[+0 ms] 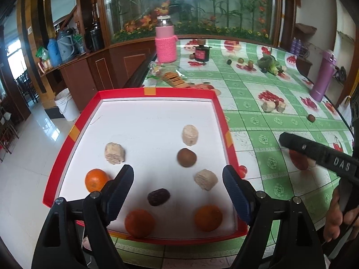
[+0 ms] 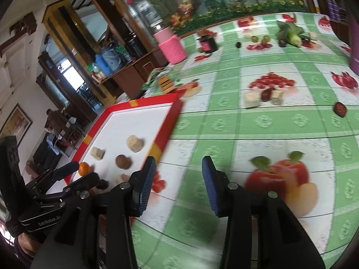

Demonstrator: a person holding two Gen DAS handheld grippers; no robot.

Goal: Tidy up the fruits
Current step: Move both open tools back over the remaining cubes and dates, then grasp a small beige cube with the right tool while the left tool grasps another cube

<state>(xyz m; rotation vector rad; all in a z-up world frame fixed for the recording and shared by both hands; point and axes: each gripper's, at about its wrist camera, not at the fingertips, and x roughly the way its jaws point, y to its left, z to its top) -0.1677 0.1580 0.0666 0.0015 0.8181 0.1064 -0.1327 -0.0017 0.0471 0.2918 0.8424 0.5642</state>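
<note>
A red-rimmed white tray [image 1: 67, 150] [image 2: 170, 121] lies on the table's left end. It holds three oranges [image 1: 96, 180], three beige corn pieces [image 1: 114, 153], a brown round fruit [image 1: 186, 157] and a dark date [image 1: 158, 196]. My left gripper [image 1: 178, 192] hovers open over the tray's near part, the date between its fingers but untouched. My right gripper [image 2: 178, 183] is open and empty over the green checked tablecloth, right of the tray. Loose on the cloth lie two corn pieces with a date [image 2: 265, 95] and a dark fruit [image 2: 340, 109].
At the back stand a pink knit-covered jar [image 1: 166, 42], a dark jar [image 1: 202, 53], small fruits [image 1: 241, 61], leafy greens with corn [image 1: 270, 63] and a purple flask [image 1: 323, 76]. Crackers [image 1: 175, 79] lie behind the tray. The table's left edge drops to a tiled floor.
</note>
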